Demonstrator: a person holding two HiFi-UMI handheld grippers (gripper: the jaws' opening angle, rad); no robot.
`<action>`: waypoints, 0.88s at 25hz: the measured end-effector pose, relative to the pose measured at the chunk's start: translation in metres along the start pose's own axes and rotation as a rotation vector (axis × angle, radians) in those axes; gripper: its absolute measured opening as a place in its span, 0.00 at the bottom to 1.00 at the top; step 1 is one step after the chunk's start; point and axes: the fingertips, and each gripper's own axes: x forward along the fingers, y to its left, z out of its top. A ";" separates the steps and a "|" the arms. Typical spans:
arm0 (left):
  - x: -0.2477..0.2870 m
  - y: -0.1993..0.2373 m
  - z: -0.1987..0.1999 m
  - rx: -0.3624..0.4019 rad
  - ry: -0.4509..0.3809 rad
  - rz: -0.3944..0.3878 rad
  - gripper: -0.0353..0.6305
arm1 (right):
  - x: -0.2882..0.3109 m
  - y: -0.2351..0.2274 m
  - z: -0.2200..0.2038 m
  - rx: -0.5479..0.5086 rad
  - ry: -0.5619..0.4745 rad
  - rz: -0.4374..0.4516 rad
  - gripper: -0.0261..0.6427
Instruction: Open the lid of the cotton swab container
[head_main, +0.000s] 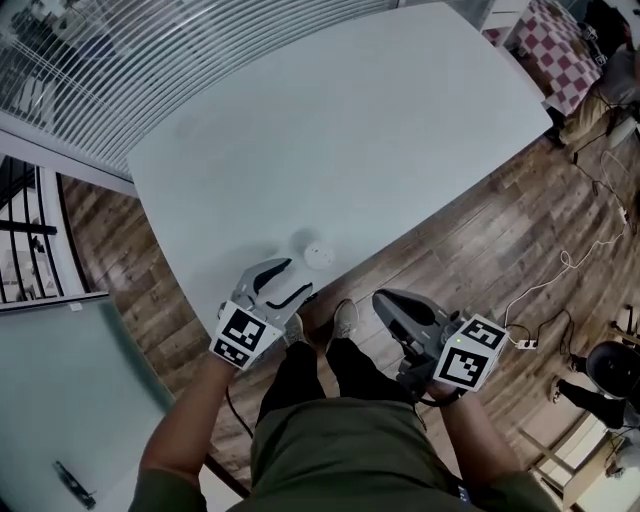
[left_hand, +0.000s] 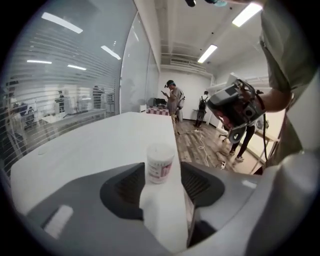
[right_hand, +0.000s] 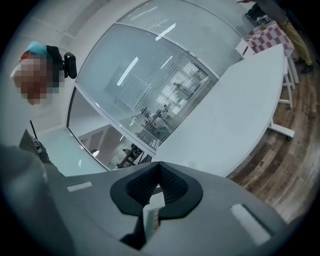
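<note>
Both my grippers show: left gripper (head_main: 300, 277) jaws spread before the cotton swab container (head_main: 318, 255) on the tabletop (head_main: 350, 130); right gripper (head_main: 381, 298) jaws pressed together.

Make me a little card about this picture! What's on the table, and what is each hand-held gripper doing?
Table: white, mostly bare
Thing on it: cotton swab container, upright, near the table's edge
Lid: looks on, not opened yet
Left hand-held gripper: jaws apart, aimed at the container, not squeezing it
Right hand-held gripper: jaws together, holding nothing, off the table above the wooden floor
</note>
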 end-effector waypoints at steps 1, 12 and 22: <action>0.003 0.000 -0.003 0.020 0.011 -0.012 0.41 | 0.001 -0.001 -0.003 0.004 0.000 -0.005 0.05; 0.040 0.000 -0.019 0.150 0.098 -0.111 0.49 | 0.008 -0.012 -0.022 0.033 0.004 -0.044 0.05; 0.063 -0.004 -0.022 0.235 0.147 -0.167 0.49 | 0.008 -0.018 -0.021 0.046 0.001 -0.070 0.05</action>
